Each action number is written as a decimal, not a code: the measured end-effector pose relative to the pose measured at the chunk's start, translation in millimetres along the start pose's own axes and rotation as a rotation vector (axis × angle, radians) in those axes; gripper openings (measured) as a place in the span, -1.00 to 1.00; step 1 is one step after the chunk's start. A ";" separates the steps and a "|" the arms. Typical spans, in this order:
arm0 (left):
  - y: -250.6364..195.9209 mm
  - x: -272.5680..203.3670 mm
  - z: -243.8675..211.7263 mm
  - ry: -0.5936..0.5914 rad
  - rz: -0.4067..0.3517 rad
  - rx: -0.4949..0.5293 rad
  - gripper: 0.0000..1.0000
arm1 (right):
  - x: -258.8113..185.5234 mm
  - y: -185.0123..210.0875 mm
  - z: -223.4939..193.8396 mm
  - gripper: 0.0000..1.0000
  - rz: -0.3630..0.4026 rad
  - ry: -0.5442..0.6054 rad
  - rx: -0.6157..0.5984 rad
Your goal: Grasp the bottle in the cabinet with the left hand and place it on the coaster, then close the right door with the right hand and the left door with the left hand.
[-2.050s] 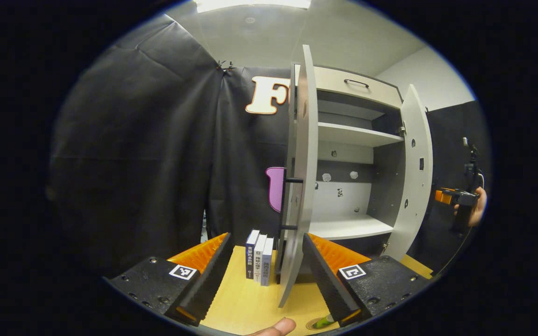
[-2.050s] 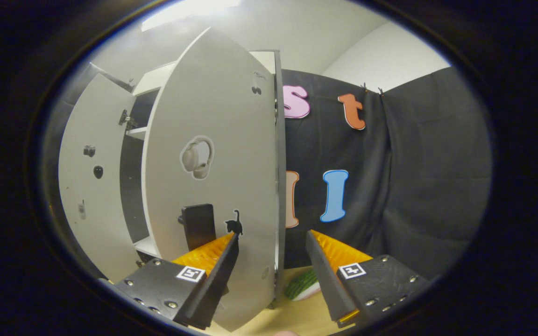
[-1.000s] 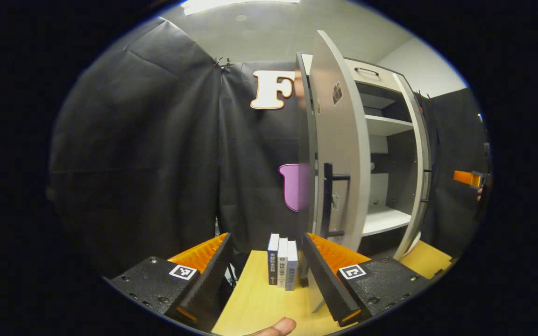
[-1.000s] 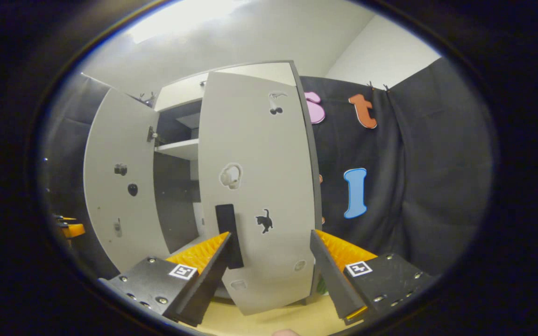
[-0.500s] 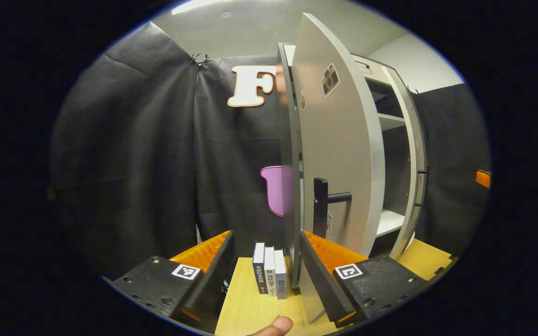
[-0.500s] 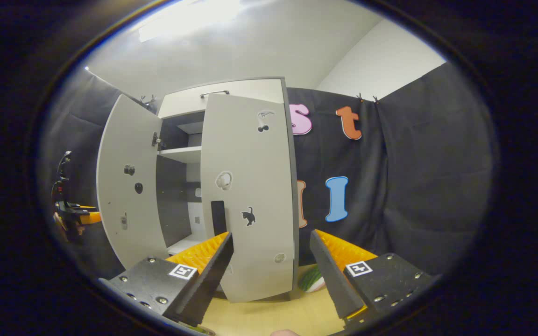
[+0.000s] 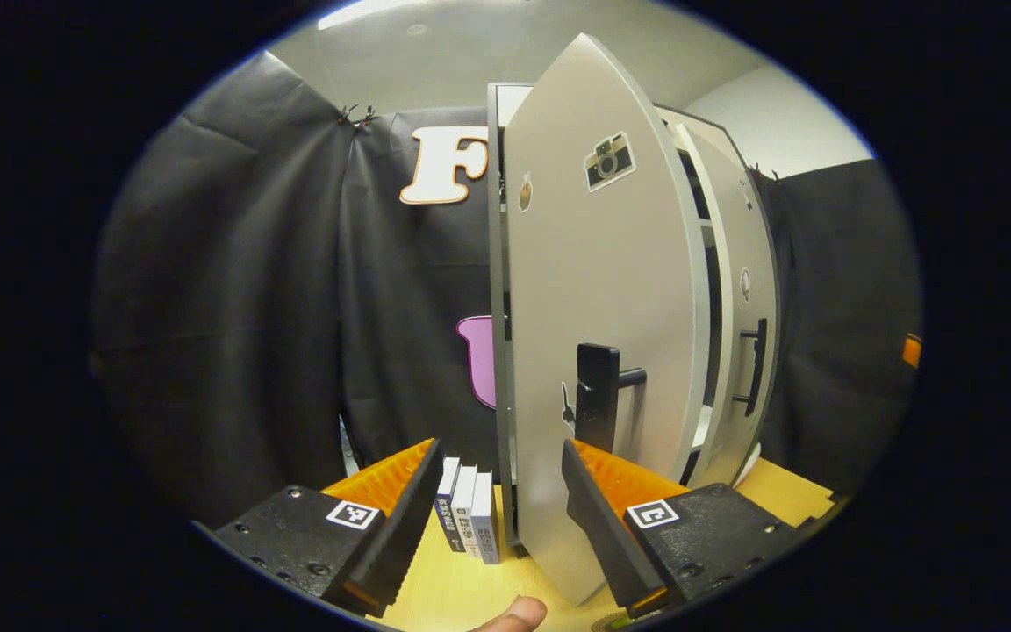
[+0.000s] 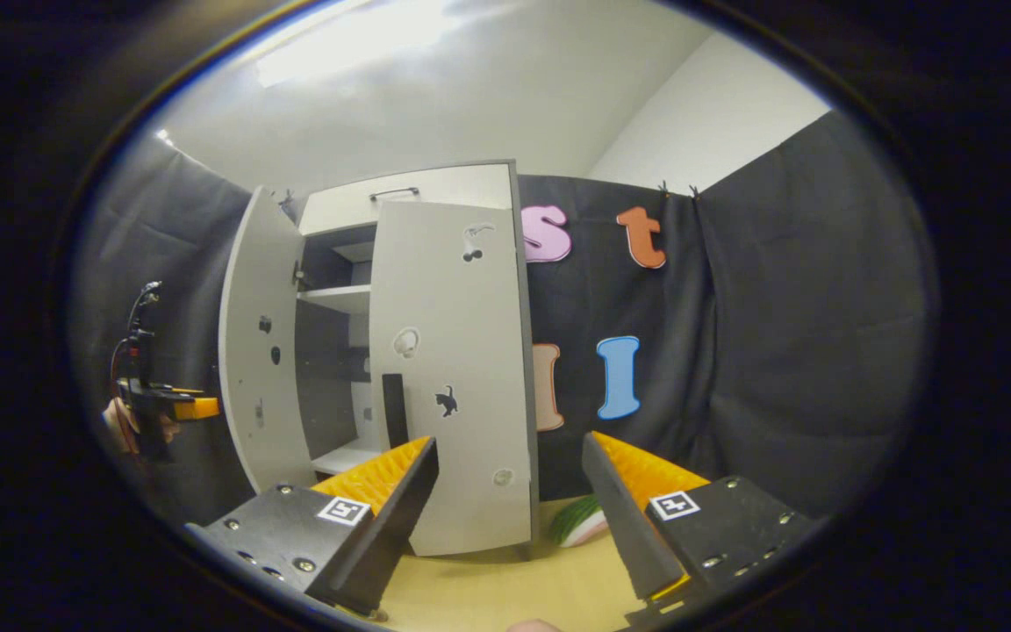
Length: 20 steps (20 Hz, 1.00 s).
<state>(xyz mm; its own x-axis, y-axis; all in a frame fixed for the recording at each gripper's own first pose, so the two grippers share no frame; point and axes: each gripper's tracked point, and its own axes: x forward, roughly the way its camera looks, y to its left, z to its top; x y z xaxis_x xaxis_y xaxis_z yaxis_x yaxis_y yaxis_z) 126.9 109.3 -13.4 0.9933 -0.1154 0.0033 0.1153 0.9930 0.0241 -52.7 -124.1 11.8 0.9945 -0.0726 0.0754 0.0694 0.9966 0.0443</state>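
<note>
Grey-white laminate cabinet (image 8: 400,189), two doors, standing on a pale wooden table (image 8: 505,579). Right door (image 8: 453,369): nearly shut, flat to the right gripper view. Left door (image 7: 602,307): partly swung in, a gap to the shelves between the two doors.

Left gripper (image 7: 497,513) — jaws apart, holding nothing; its right-hand finger lies against the outer face of the left door, just below the black handle (image 7: 598,395). Right gripper (image 8: 510,505) — jaws apart, empty, standing clear of the right door.

Bottle and coaster: cannot place either with confidence. Cabinet interior appears empty.

Books (image 7: 468,509): three, upright, beside the cabinet.

Step in hand, by judgement: closing the left door, the last step. Next move calls for a steady push until the door sits flush.
</note>
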 end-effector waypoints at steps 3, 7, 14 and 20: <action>-4.2 -1.7 6.4 -0.010 0.038 0.001 0.73 | -10.2 -2.3 1.0 1.00 0.028 -0.004 -0.009; -4.9 -2.9 5.3 -0.009 0.073 -0.014 0.70 | -17.9 4.7 -2.0 1.00 0.068 0.001 -0.015; -23.6 4.4 1.7 0.021 0.024 -0.083 0.75 | -19.9 31.5 -8.2 1.00 0.096 0.025 0.008; -24.7 11.8 0.5 0.017 0.020 -0.069 0.74 | -17.0 47.1 -20.7 1.00 0.089 0.066 -0.010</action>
<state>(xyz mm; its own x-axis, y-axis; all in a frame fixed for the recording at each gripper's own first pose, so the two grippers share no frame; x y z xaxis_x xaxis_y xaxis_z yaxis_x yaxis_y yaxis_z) 135.7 83.3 -13.5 0.9953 -0.0957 -0.0142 0.0950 0.9945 -0.0446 -64.7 -75.2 -8.1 0.9997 0.0189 0.0126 -0.0193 0.9994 0.0304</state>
